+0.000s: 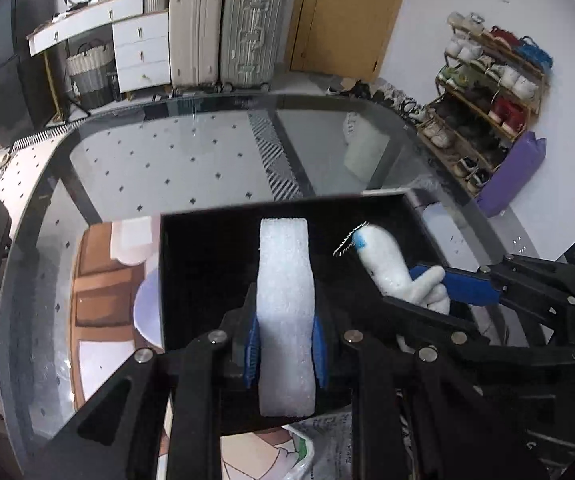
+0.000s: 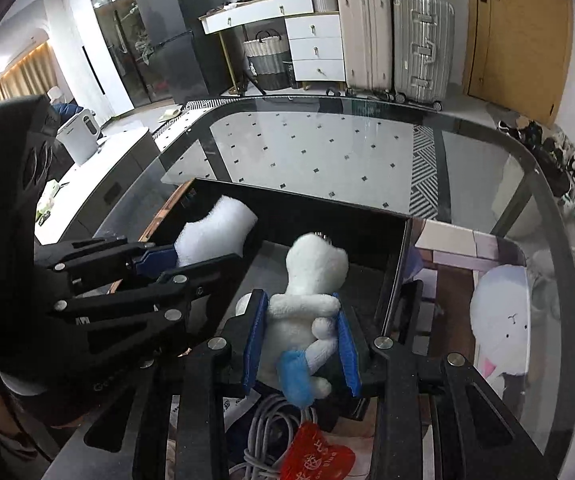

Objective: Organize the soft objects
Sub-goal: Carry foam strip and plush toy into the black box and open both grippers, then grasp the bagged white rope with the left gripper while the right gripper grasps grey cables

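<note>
A black open box (image 1: 207,220) (image 2: 391,256) stands on the glass table. My left gripper (image 1: 285,346) is shut on a white foam block (image 1: 285,300) and holds it over the box's left half; the block also shows in the right wrist view (image 2: 211,236). My right gripper (image 2: 301,340) is shut on a white plush toy (image 2: 307,288) with a blue foot, over the box's right half. The toy (image 1: 387,264) and the right gripper's blue pads (image 1: 467,284) show in the left wrist view.
The glass table (image 2: 327,148) stretches ahead of the box. A white rabbit-print item (image 2: 499,332) lies right of the box. A grey cable and red tag (image 2: 315,456) lie near the front edge. Suitcases (image 1: 223,28), drawers and a shoe rack (image 1: 487,92) stand beyond.
</note>
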